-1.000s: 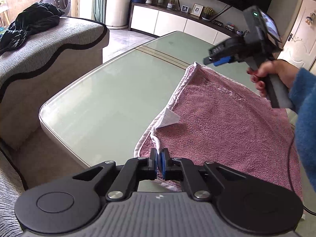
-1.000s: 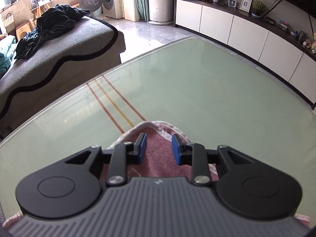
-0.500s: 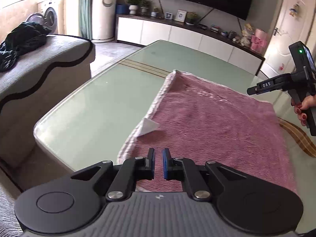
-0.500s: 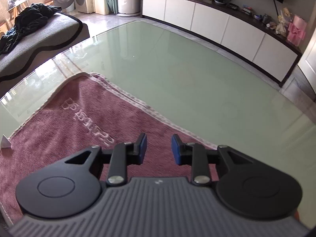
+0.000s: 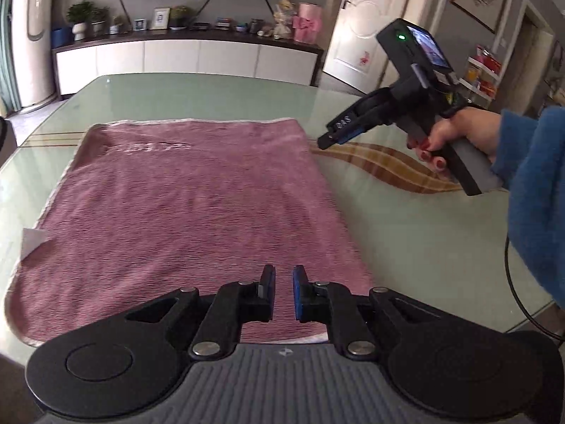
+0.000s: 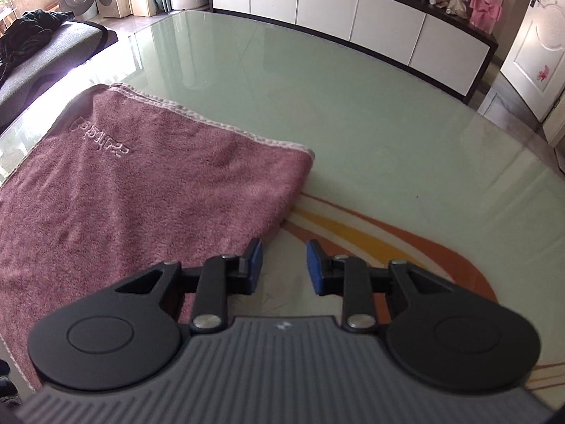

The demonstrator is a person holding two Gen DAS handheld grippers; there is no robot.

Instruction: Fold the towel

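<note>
A pink terry towel lies flat on the glass counter, folded over with a doubled, rounded fold along its right side. Pale trim edges its far side, embossed lettering runs near the far left corner, and a white tag sticks out from the left edge.

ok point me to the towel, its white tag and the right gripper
towel point(image 5: 197, 212), left wrist view, middle of the pink top layer
white tag point(image 5: 32, 242), left wrist view, tag's flat face at the towel's left edge
right gripper point(image 6: 284, 265), right wrist view, between the open blue fingertips
</note>
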